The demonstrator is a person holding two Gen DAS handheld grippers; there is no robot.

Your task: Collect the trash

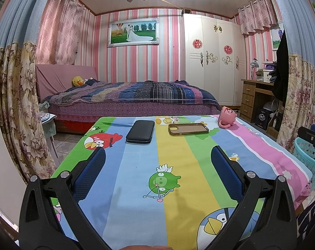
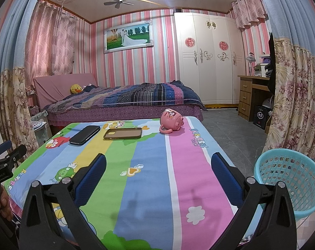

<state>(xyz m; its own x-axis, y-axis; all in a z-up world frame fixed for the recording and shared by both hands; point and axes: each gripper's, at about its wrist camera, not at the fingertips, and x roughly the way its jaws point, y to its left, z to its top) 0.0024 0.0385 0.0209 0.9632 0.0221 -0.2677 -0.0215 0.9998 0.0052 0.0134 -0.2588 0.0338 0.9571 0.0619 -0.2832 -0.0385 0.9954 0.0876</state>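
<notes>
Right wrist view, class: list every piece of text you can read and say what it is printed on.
"ANGRY BIRDS": on the pink stripe of the tablecloth, far end.
"ANGRY BIRDS", turned on its side: near left edge of the same cloth.
A white character on the black box under the desk: too small to read.
Small label on the left hand-held gripper: too blurred to read.

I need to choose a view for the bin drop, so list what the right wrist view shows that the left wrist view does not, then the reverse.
Right wrist only: the whole open top of the teal basket on the floor beside the table, plus the open right gripper.

Left wrist only: the open left gripper; the basket is cut off at the edge.

Both: black case, phone case, tipped pink cup, striped cloth.
</notes>
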